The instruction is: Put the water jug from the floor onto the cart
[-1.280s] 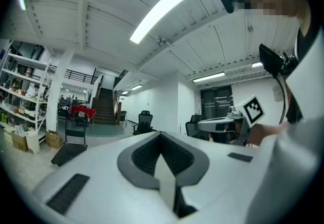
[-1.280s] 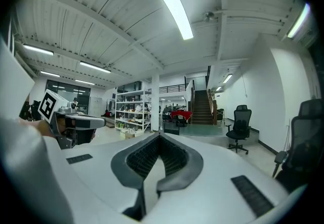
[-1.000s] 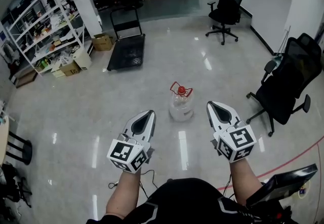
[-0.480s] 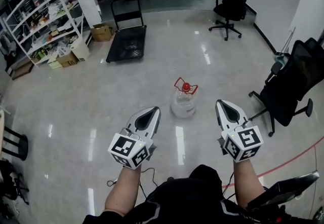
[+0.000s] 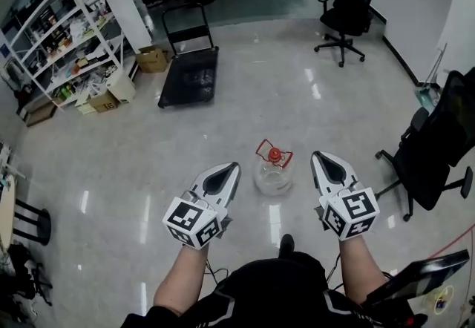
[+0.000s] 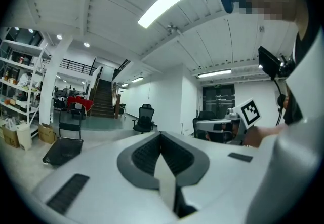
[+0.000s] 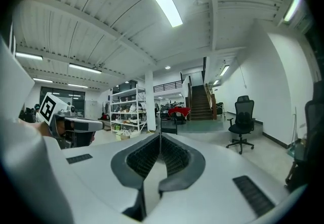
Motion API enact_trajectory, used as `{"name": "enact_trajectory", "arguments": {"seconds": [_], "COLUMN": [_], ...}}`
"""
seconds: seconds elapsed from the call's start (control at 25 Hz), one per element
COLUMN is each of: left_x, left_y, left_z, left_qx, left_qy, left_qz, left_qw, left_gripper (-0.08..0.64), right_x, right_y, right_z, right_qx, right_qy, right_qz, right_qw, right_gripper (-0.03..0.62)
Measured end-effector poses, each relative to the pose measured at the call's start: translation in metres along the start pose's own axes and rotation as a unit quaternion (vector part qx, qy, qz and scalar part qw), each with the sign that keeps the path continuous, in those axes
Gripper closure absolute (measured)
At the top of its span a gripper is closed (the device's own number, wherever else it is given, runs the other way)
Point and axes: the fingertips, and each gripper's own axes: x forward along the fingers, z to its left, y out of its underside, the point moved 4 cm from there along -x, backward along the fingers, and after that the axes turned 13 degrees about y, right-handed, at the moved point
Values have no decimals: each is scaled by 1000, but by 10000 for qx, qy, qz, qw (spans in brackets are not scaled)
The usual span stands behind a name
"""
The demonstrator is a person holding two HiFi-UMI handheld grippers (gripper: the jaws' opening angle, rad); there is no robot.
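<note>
A clear water jug point(image 5: 273, 171) with a red cap and red handle stands upright on the glossy floor, between and just beyond my two grippers. My left gripper point(image 5: 232, 166) is shut and empty, held to the jug's left. My right gripper point(image 5: 318, 156) is shut and empty too, held to the jug's right. Neither touches the jug. The black flat cart point(image 5: 189, 74) with an upright push handle stands farther away at the upper left; it also shows small in the left gripper view as the cart point(image 6: 63, 147). Both gripper views point level, over the jug, which is hidden there.
White shelving point(image 5: 67, 44) with cardboard boxes point(image 5: 151, 59) lines the left side. One black office chair point(image 5: 349, 7) stands at the upper right, another office chair point(image 5: 438, 148) at the right edge. A black stool point(image 5: 26, 219) is at the left. Stairs point(image 7: 200, 101) rise at the far end.
I have walked forward toward the jug: it now lies closer, between both grippers' tips. The cart and shelves have also come nearer. Both grippers stayed shut.
</note>
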Motion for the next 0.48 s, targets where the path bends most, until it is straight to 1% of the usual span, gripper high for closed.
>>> {"name": "enact_trajectory", "arguments": {"seconds": [0.08,0.16,0.28,0.4,0.48], "left_x": [23,43,71,89,105], "left_y": [-10,-18,-23,-22,-21], "left_z": [14,31,59,93,119], "left_qx": [35,75,94,94,78], "left_qy": [4,-18,13,84,176], "left_qz": [-24,-65,73,183,141], "left_qw": [10000,9999,9999,9998,9997], "left_gripper": [560,560,560,560,560], "right_x": [25,51,92,130,157], "right_y": [-7,-13,-19,-18,-17], "right_z": [-16,-27,-40,-44,-50], "right_qx": [30,-38,27,-37,-77], "right_qy": [-88,-185,-270,-258,-163], "right_qz": [-27,-72,-35,33,66], "right_qw": [10000,9998,9996,9997,9998], "right_gripper": [598,598,598,598,598]}}
